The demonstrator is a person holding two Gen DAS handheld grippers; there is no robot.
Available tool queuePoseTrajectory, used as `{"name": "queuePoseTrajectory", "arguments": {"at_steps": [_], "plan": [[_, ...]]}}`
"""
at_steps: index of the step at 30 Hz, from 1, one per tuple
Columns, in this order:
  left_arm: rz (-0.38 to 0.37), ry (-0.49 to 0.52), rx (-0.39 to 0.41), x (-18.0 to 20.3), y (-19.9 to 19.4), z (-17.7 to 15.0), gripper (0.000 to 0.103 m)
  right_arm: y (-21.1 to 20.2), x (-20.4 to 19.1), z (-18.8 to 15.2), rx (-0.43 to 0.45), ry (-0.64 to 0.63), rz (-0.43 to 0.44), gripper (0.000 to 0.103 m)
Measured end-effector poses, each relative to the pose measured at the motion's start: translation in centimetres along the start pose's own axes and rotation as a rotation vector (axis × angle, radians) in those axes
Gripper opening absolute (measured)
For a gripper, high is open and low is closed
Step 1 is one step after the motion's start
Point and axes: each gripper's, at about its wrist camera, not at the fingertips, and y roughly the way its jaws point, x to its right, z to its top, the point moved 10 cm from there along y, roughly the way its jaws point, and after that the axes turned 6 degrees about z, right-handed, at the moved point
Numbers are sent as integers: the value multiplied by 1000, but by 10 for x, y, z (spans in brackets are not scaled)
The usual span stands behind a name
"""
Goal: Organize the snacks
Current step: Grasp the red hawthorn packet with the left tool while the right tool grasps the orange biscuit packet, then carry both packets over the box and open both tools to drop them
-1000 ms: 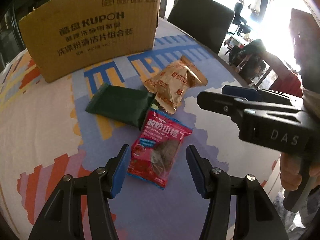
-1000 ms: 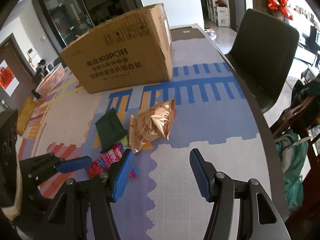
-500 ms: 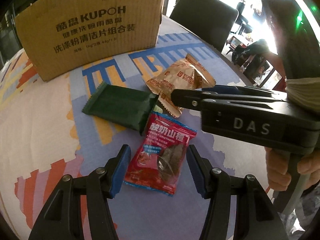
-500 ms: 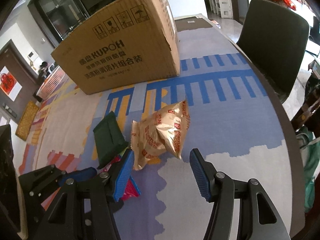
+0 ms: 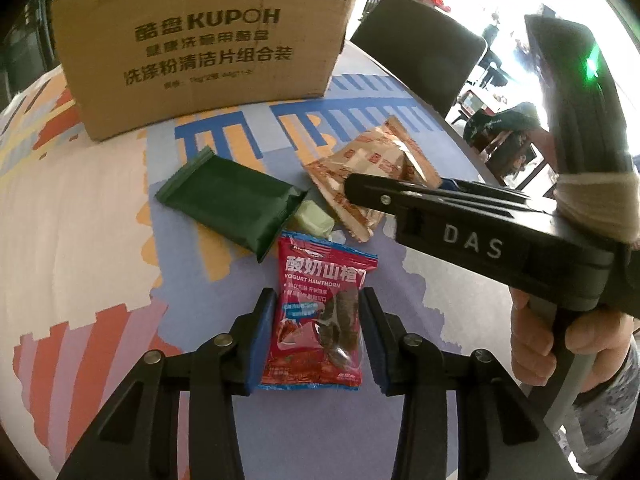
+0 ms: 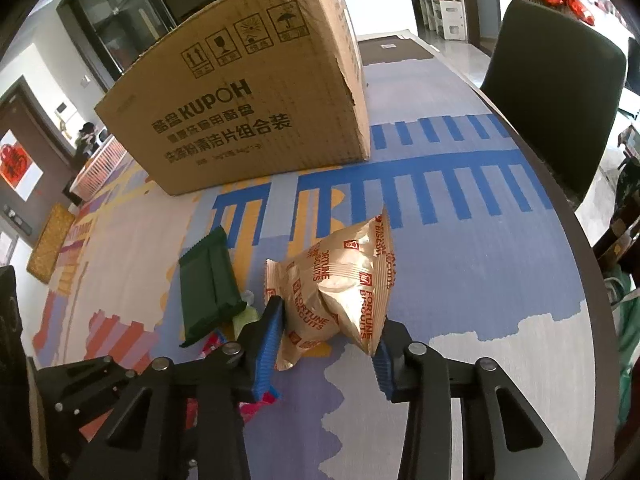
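Snacks lie bunched in the middle of the patterned blue, orange and cream tablecloth (image 5: 80, 216), between you and the large brown corrugated cardboard box (image 5: 200, 40) at the far side, which I judge to be where they are meant to go, though its open top is out of view. Farthest left is one dark green flat foil wrapper (image 5: 230, 204), lying on its face with its right end over one small pale green sweet (image 5: 314, 220). Near of these lies one red plastic packet printed "Yogurt Hawthorn" (image 5: 320, 312), flat on the cloth, and your left gripper (image 5: 318, 334) has its blue-padded fingers (image 5: 262, 334) set one on each side of it, close against its edges; they bracket the packet and look about to pinch, but I cannot tell whether they already press it. To the right is one puffy gold foil bag printed "Fortune Biscuits" (image 6: 340, 292), standing up on its seam, so it offers its sides to a grasp. Your right gripper (image 6: 328, 344) has its fingers spread around the near end of that bag, the left pad touching or almost touching it, with no squeeze showing in the foil. That makes four snack items, two grippers and one box. A dark upholstered chair (image 6: 556, 92) stands at the far right edge of the table.
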Motion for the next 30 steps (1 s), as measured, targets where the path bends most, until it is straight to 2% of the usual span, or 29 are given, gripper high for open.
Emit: {"name": "queuePoseTrajectory", "arguments": {"at_steps": [5,17,25,30], "plan": [[-3,-36,18,-6,-10,-3,41,-9,0,-5,11,-14,-22,40],[7,-75,143,-14,-55,14,41,-47,-16,-5,80,-75,-43,40],[1,-101,216,-19,-80,29,41,-70,-32,6,134,-109,-38,40],[13,-103,289,-26,-103,46,41,-84,-45,19,178,-135,-38,40]]}}
